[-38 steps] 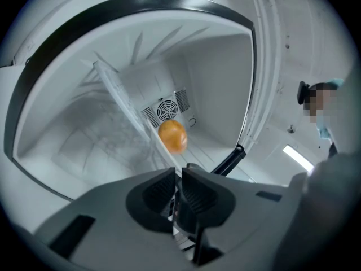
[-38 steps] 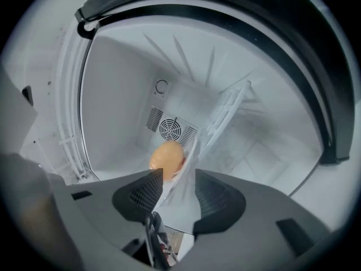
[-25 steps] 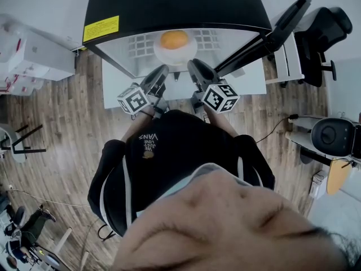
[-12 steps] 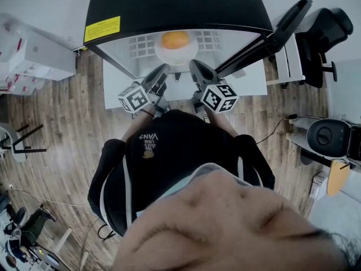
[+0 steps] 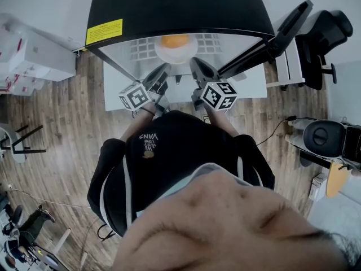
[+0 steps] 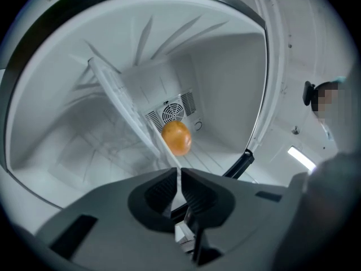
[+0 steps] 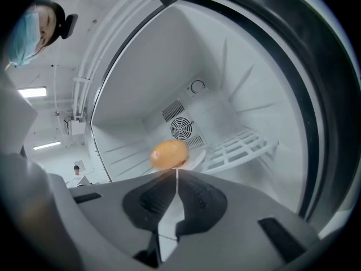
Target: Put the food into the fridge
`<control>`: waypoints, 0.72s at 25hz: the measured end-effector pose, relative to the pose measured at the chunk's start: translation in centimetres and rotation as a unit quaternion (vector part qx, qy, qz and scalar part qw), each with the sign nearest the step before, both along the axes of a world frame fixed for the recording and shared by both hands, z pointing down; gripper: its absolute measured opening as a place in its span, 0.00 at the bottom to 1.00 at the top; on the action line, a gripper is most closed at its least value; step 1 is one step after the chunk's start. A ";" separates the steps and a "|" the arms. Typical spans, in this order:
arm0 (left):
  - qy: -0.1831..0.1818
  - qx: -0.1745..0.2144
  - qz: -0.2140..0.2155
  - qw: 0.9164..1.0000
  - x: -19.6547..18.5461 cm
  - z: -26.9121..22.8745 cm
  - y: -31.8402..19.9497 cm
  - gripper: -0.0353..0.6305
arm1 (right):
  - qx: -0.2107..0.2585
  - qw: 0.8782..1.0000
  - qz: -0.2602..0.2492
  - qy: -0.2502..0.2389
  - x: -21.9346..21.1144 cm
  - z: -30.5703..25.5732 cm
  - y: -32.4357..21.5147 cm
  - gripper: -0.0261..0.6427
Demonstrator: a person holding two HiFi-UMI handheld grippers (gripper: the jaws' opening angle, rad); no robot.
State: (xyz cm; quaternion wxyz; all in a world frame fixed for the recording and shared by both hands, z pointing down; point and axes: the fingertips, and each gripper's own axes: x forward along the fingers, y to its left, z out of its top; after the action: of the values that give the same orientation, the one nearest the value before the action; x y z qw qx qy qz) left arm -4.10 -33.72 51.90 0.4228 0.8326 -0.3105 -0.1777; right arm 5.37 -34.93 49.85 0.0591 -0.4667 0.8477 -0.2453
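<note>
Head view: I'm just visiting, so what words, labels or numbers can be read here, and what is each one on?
"VANS": printed on the person's black shirt; the smaller lines beside it are too blurred to read.
Yellow label on the fridge's black top: its print is too small to read.
Marker cubes: black-and-white square patterns only, no words.

A smooth round orange (image 6: 176,138) sits inside the open, white-lined fridge (image 6: 225,78). It lies straight ahead of the left gripper (image 6: 178,171), clear of its tips.
</note>
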 end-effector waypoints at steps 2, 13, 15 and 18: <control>0.000 0.000 0.004 1.000 0.1 -0.2 -0.2 0.10 | -0.001 1.000 0.000 -0.003 0.0 -0.1 -0.3 0.07; 0.005 -0.002 0.012 1.000 0.4 -0.8 -1.4 0.10 | 0.000 1.000 0.005 -0.002 0.0 -0.3 -2.0 0.07; 0.008 -0.003 0.012 1.000 0.4 -0.8 -1.6 0.10 | 0.000 1.000 0.007 -0.002 0.0 -0.3 -2.2 0.07; 0.010 -0.004 0.011 1.000 0.4 -0.8 -1.8 0.10 | 0.001 1.000 0.009 -0.003 0.0 -0.2 -2.4 0.07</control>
State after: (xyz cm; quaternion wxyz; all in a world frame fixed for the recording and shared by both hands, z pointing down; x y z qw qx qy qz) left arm -3.74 -35.49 51.14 0.4314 0.8325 -0.2977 -0.1796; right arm 5.34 -37.37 49.64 0.0642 -0.4731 0.8437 -0.2456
